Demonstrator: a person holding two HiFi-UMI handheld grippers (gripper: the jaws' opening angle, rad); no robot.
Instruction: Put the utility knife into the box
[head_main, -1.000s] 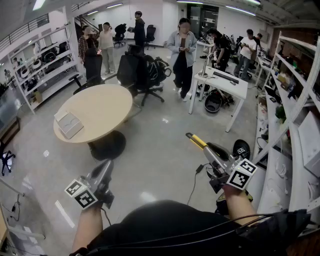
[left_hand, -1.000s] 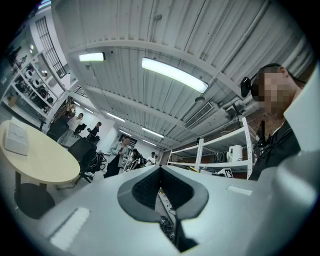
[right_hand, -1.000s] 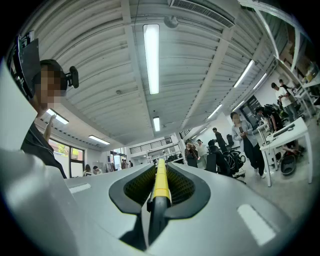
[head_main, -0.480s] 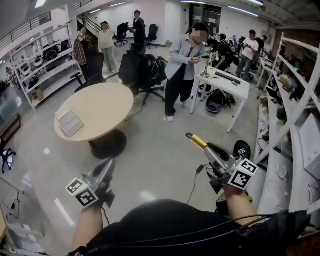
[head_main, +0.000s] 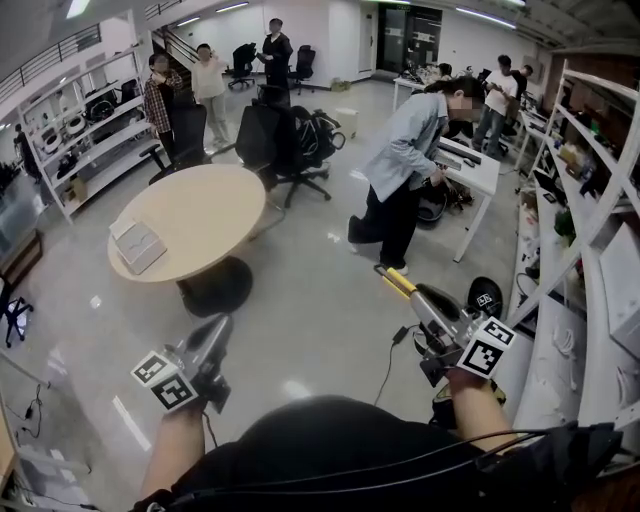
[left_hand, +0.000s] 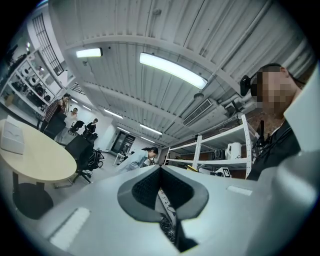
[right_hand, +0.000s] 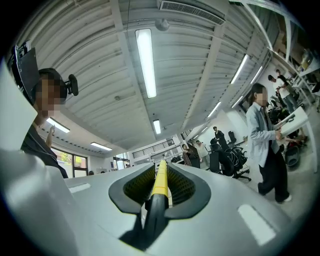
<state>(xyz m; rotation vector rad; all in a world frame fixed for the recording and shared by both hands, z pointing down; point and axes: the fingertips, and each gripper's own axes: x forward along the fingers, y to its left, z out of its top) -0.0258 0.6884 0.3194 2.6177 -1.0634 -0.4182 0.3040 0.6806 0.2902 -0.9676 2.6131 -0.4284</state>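
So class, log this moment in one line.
right gripper: shut on yellow-black utility knife | left gripper: shut, empty | pale flat box: on round table

A pale floor (head_main: 310, 300) carries a round beige table (head_main: 195, 215), black office chairs (head_main: 270, 140), a white desk (head_main: 476, 172) and white shelving racks (head_main: 598, 300) along both sides, under what look like fluorescent ceiling strips (right_hand: 145, 60).

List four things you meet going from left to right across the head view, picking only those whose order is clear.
box → office chairs → utility knife → right-hand shelving
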